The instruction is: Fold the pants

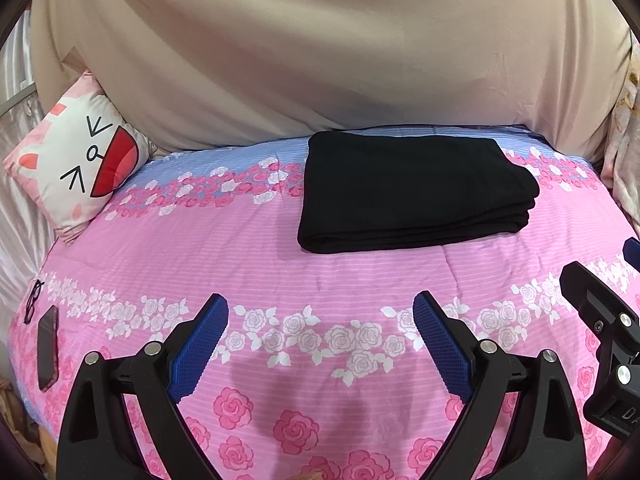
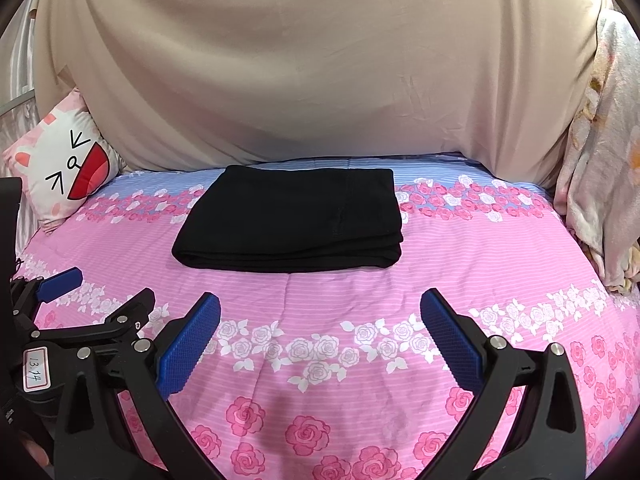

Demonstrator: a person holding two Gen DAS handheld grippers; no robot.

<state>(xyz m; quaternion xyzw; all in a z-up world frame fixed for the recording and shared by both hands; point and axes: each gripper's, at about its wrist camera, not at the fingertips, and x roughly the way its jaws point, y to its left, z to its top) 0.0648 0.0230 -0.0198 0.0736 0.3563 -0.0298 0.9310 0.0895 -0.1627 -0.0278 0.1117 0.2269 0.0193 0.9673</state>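
The black pants (image 1: 412, 192) lie folded into a thick flat rectangle on the pink flowered bedspread (image 1: 280, 272), toward the bed's far side. In the right wrist view the pants (image 2: 292, 220) sit straight ahead of the fingers. My left gripper (image 1: 320, 308) is open, held over bare bedspread well short of the pants, with nothing between its blue pads (image 1: 200, 344). My right gripper (image 2: 320, 304) is open too, apart from the pants' near edge, and empty. The left gripper's frame (image 2: 80, 320) shows at the left of the right wrist view.
A cat-face cushion (image 1: 80, 160) leans at the back left. A beige sheet (image 1: 320, 48) hangs behind the bed. A phone (image 1: 48, 348) and glasses (image 1: 34, 300) lie at the left edge. A floral blanket (image 2: 600, 160) hangs at the right.
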